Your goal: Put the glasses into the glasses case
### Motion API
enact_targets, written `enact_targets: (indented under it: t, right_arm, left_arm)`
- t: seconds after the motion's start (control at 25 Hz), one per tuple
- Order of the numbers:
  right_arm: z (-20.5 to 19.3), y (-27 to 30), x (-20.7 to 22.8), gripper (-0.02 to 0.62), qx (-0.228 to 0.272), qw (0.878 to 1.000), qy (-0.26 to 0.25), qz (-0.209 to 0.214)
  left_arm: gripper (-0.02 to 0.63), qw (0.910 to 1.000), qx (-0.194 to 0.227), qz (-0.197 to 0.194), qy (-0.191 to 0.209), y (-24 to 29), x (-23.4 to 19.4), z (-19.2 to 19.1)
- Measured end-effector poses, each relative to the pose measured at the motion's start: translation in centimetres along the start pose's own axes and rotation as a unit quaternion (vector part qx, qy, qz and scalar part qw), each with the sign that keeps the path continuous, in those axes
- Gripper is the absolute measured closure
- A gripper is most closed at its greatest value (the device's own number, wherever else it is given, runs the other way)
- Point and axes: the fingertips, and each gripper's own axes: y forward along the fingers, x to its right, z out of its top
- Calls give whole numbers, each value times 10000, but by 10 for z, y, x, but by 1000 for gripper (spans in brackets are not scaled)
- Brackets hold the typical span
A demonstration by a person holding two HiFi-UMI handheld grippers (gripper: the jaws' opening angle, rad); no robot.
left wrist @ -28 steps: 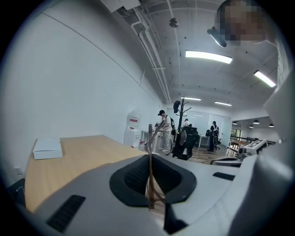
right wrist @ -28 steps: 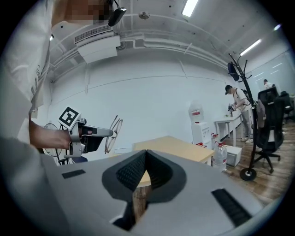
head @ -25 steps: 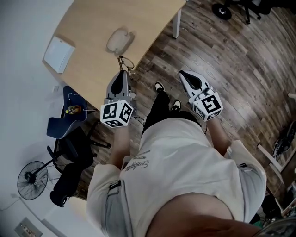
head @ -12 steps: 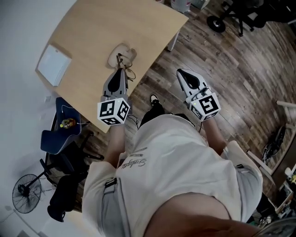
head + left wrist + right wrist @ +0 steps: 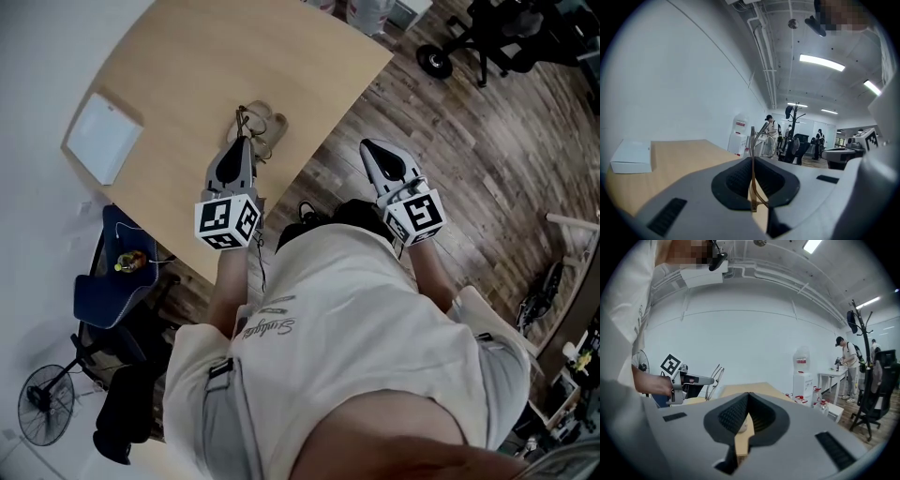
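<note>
Glasses [image 5: 752, 154] pinched in left tool [image 5: 241, 141] over table [image 5: 187, 66].

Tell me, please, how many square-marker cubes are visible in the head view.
2. One cube sits at the back of the left gripper, over the table. The other cube sits on the right gripper, over the wood floor. None seems hidden.

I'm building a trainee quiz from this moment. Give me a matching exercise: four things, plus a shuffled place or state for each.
1 glasses
2 glasses case
3 white box
4 right gripper

a shut, empty
b on the table by the left gripper's tip
c clamped in the left gripper
d near the table edge, away from both grippers

Pairs: 1c, 2b, 3d, 4a
</note>
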Motion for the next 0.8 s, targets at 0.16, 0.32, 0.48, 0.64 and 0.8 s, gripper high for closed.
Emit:
enact_targets:
  t: [0.16,0.32,0.48,0.64,0.8]
  right_arm:
    - [7,27,3,598,-2,9997,-12,235]
    - [6,54,10,600,-69,9990,-15,434]
    - [1,88,20,600,-132,9964,70,837]
    - [5,132,37,598,-151,9917,59,1279]
    - [11,175,51,600,-79,9857,35,1681]
  left_arm:
    - [580,9997,-30,211,-104,6,-19,-3]
    - [580,9996,-49,282,-36,19,-30,-1]
    - [580,9986,-151,475,177,29,-38,4]
    - [581,9968,-264,739,167,47,-51,9]
    - [581,9945,-315,953,293,66,-62,14]
